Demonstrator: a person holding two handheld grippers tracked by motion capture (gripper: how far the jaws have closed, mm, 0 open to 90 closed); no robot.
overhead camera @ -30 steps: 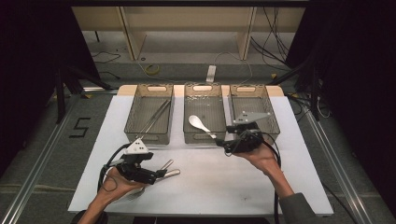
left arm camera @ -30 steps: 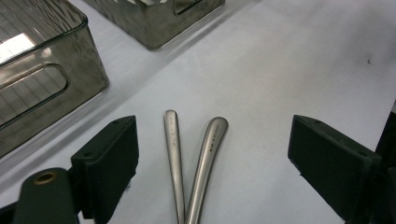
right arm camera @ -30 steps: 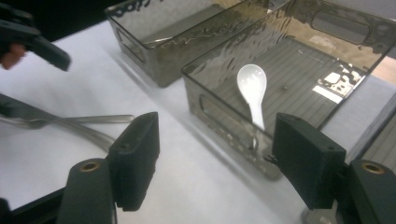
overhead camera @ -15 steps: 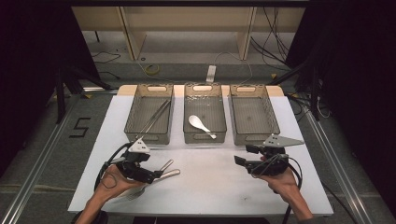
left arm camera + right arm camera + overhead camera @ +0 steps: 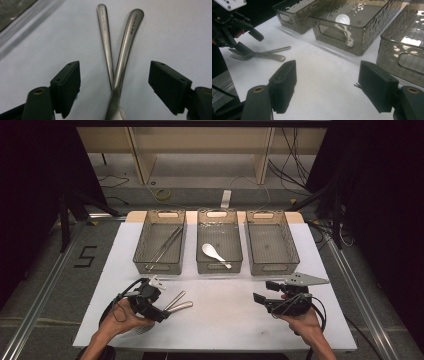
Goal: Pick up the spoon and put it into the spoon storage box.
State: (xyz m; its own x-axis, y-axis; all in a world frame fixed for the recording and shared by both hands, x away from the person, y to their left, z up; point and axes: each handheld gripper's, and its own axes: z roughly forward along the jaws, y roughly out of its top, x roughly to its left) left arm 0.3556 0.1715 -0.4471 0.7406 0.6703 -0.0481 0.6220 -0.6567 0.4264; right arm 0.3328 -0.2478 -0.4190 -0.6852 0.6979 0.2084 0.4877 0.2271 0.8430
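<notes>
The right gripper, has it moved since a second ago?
Yes. The right gripper has come back from the middle bin toward the table's near right, jaws open and empty.

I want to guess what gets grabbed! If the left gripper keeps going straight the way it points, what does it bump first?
Probably the two crossed metal handles on the white table. They lie right between the left gripper's jaws, which have just been closing but are not yet touching them.
</notes>
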